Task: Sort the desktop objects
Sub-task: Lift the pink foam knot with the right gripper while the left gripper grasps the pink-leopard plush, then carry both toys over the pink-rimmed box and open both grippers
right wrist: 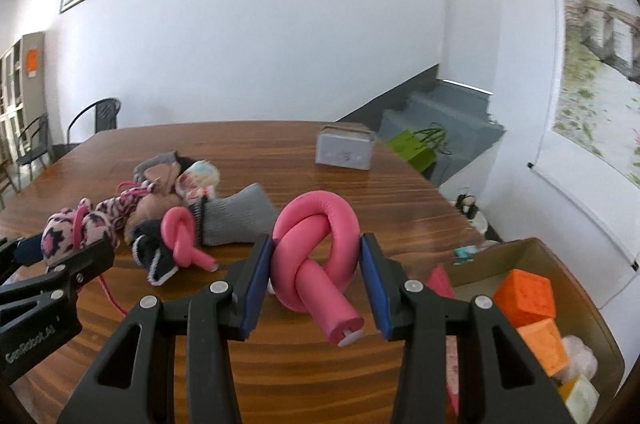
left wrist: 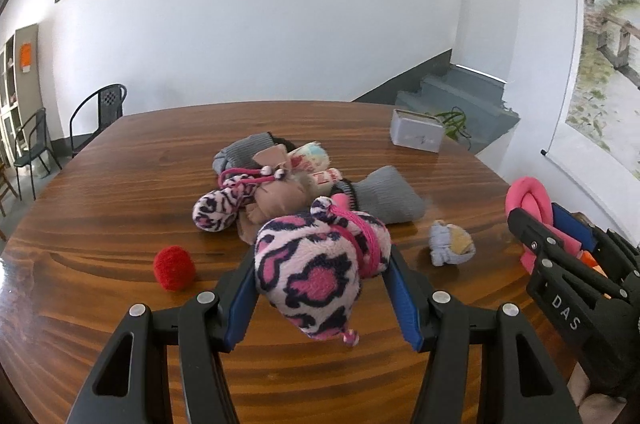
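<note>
Both tongs loaded above the brown wooden table. The left tongs are partly closed, blue pads pressing a pink, white and navy patterned fleece pouch tied with a pink cord, held clear of the tabletop. The right tongs are narrowly set, gripping a knotted pink foam tube. At lower right, an open cardboard box already contains orange foam cubes and pale items: sorting appears under way. Remaining on the table: a heap of grey knitted socks and soft toys, a red woolly ball, a second knotted pink tube, a small grey-blue bundle and a grey tin box.
</note>
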Demonstrator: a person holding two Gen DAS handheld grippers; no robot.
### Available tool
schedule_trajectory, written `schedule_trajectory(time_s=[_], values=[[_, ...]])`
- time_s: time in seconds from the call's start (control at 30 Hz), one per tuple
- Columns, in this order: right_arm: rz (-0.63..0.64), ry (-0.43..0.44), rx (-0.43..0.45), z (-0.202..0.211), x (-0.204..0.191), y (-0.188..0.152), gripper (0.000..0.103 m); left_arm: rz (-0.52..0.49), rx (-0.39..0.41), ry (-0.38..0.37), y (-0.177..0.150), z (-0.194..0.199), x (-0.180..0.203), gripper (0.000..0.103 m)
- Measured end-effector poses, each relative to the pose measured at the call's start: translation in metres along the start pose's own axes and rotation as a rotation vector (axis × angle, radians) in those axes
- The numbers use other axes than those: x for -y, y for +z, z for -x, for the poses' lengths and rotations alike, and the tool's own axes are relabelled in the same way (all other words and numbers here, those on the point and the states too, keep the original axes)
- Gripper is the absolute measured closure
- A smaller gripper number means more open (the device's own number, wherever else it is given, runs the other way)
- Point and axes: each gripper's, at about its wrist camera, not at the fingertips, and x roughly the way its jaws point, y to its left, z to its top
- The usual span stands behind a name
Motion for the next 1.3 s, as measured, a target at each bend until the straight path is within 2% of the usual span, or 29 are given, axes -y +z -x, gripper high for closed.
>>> schedule_trajectory(time_s=[0.27, 0.73, 1.3], values=[[-0.088, -0.083, 0.017, 0.023, 0.046, -0.004, 0.055, -0.049, 0.018, -0.051, 0.007, 0.009, 0.036, 0.042], [-0.209, -0.215, 0.043, 0.059, 0.135, -0.010, 0.055, -0.185, 0.034, -0.199, 0.018, 0.021, 0.136, 0.042], [-0.259, -0.287, 0.033, 0.072, 0.187, -0.024, 0.055, -0.292, 0.034, -0.323, 0.027, 0.023, 0.225, 0.042]])
